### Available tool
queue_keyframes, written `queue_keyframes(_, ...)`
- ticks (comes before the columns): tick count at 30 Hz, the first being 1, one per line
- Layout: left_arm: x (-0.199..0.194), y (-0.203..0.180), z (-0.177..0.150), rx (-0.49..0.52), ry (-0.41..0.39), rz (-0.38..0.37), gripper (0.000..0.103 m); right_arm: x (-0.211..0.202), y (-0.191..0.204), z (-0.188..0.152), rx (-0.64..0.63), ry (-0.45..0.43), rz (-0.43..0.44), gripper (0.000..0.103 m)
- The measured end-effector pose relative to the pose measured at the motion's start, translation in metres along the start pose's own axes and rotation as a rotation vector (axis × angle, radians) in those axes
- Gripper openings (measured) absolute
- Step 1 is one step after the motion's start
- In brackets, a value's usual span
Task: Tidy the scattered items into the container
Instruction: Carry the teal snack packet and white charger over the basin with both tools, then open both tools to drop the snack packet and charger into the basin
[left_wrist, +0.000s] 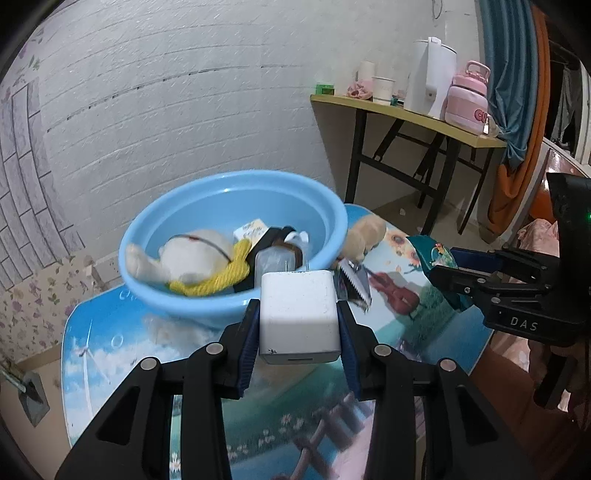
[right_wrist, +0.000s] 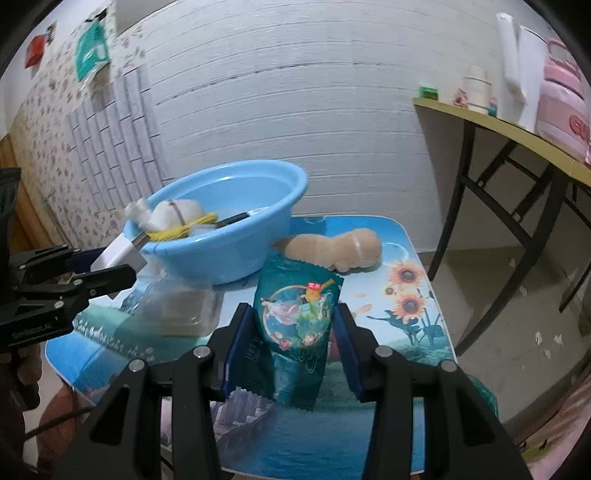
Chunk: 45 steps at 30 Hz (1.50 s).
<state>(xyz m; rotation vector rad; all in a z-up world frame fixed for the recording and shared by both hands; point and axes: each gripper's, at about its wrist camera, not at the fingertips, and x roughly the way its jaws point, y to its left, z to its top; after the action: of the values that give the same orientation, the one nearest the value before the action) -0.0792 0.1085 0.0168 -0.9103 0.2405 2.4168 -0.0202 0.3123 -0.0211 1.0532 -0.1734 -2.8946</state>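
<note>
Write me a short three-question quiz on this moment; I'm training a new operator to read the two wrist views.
1. True or false: the left gripper holds a white charger block.
2. What does the right gripper hold?
A. a yellow rope
B. a teal snack packet
C. a paper cup
3. Fill in: the tan plush toy lies on the table, ____ the blue basin, not in it.

Key:
1. True; its fingers clamp the block's two sides.
2. B; the yellow rope already lies in the basin.
3. Beside.
</note>
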Motion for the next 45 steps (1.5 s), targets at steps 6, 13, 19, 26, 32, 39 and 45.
queue_keyframes(6,0.012,-0.002,0.020,0.015,-0.011,-0.013,0.038,0.004,-0.007,0.015,0.054,-0.017,-0.005,0.044)
queue_keyframes(13,0.029,0.005,0.041,0.024,-0.019,-0.024,0.038,0.012,0.001,0.037,0.046,-0.054,0.032,0.044)
queue_keyframes(19,0.046,0.015,0.051,0.022,-0.009,-0.030,0.038,0.024,0.008,0.053,0.025,-0.075,0.070,0.044)
queue_keyframes(26,0.068,0.029,0.056,0.008,0.008,-0.044,0.038,0.044,0.017,0.067,-0.003,-0.076,0.104,0.044)
queue_keyframes(32,0.085,0.039,0.058,0.002,0.024,-0.050,0.038,0.061,0.022,0.079,-0.020,-0.081,0.124,0.044)
queue_keyframes(39,0.095,0.045,0.063,0.003,0.012,-0.074,0.038,0.078,0.027,0.086,-0.047,-0.076,0.138,0.044)
queue_keyframes(45,0.100,0.048,0.068,0.008,0.006,-0.076,0.039,0.089,0.028,0.087,-0.050,-0.062,0.144,0.044)
